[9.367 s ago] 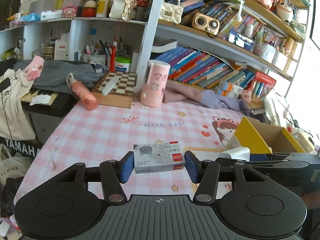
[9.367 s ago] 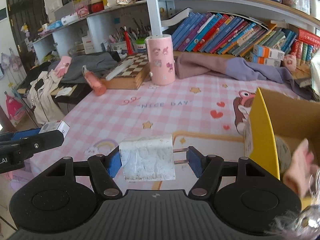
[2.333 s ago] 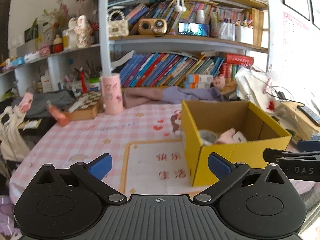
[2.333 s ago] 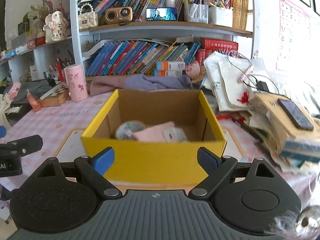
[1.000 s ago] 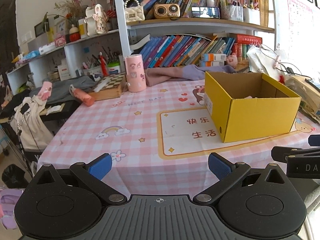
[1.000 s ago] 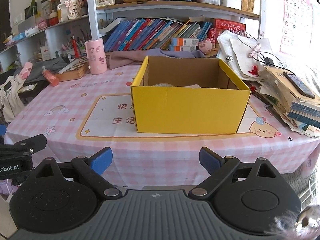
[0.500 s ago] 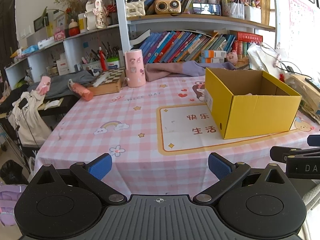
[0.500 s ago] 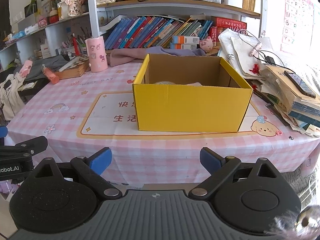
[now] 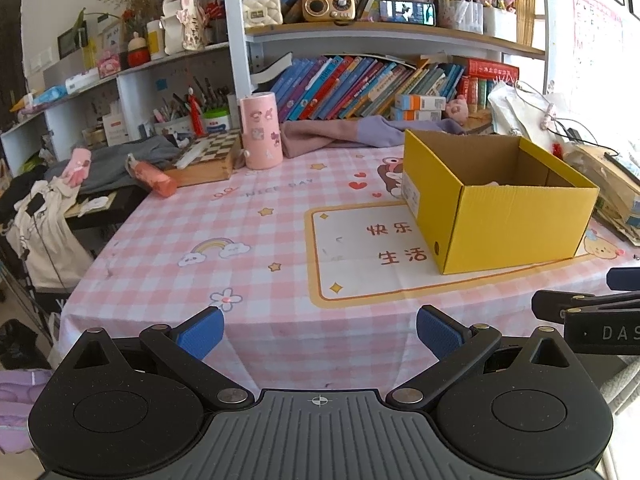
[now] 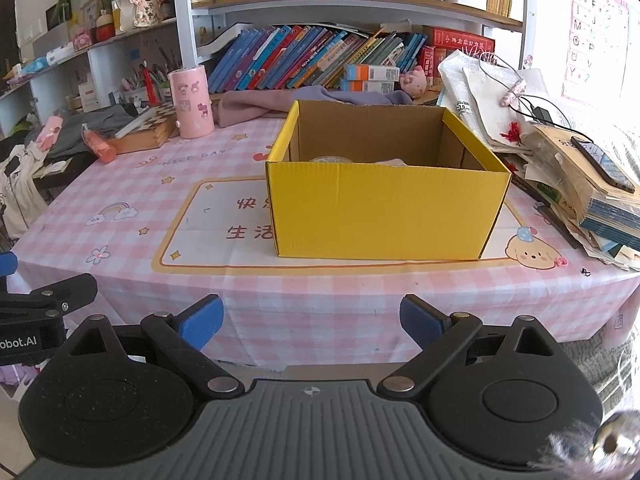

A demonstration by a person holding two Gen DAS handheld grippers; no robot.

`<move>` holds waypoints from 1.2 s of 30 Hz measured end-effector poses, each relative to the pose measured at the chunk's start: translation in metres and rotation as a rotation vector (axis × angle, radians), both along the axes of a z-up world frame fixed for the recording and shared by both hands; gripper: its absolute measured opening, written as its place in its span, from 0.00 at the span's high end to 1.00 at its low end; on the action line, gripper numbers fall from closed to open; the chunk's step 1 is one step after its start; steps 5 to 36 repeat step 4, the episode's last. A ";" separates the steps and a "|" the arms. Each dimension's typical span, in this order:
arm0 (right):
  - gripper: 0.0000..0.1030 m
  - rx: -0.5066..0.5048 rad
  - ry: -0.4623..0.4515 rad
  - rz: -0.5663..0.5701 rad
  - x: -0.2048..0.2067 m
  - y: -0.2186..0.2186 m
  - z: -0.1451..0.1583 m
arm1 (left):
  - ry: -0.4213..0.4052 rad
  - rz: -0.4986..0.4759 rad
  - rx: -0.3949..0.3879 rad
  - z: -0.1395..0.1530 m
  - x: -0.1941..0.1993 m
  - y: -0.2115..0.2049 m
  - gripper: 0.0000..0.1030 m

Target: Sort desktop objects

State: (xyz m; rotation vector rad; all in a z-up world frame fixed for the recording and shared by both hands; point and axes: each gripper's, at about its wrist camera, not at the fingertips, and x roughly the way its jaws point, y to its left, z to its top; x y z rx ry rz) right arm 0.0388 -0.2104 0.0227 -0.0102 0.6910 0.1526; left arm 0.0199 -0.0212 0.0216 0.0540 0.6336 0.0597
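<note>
A yellow cardboard box (image 9: 504, 216) (image 10: 384, 216) stands open on the pink checked tablecloth (image 9: 248, 248) (image 10: 120, 192). Only the tops of a few items show inside it, a pale round thing and a pinkish thing (image 10: 394, 163). My left gripper (image 9: 318, 330) is open and empty, held off the table's front edge. My right gripper (image 10: 312, 320) is open and empty, also in front of the table, facing the box's long side. Each gripper shows at the edge of the other's view.
A pink cylinder (image 9: 260, 130) (image 10: 190, 98), a chessboard box (image 9: 208, 156) and an orange tube (image 9: 154, 176) sit at the back left. Stacked books and a phone (image 10: 600, 184) crowd the right edge. Bookshelves rise behind. A purple cloth (image 9: 344, 136) lies at the back.
Both grippers let go of their items, the small card box and the white charger. They have drawn back from the box to beyond the table's front edge, with little movement in the last second.
</note>
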 end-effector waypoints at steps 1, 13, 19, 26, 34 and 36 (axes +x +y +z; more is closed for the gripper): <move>0.08 -0.001 0.001 0.000 0.001 0.001 -0.001 | 0.001 0.002 0.000 0.000 0.000 0.000 0.00; 0.08 -0.005 0.004 0.001 0.004 0.003 -0.002 | 0.002 0.005 -0.008 -0.001 0.002 0.002 0.00; 0.08 -0.005 0.004 0.001 0.004 0.003 -0.002 | 0.002 0.005 -0.008 -0.001 0.002 0.002 0.00; 0.08 -0.005 0.004 0.001 0.004 0.003 -0.002 | 0.002 0.005 -0.008 -0.001 0.002 0.002 0.00; 0.08 -0.005 0.004 0.001 0.004 0.003 -0.002 | 0.002 0.005 -0.008 -0.001 0.002 0.002 0.00; 0.08 -0.005 0.004 0.001 0.004 0.003 -0.002 | 0.002 0.005 -0.008 -0.001 0.002 0.002 0.00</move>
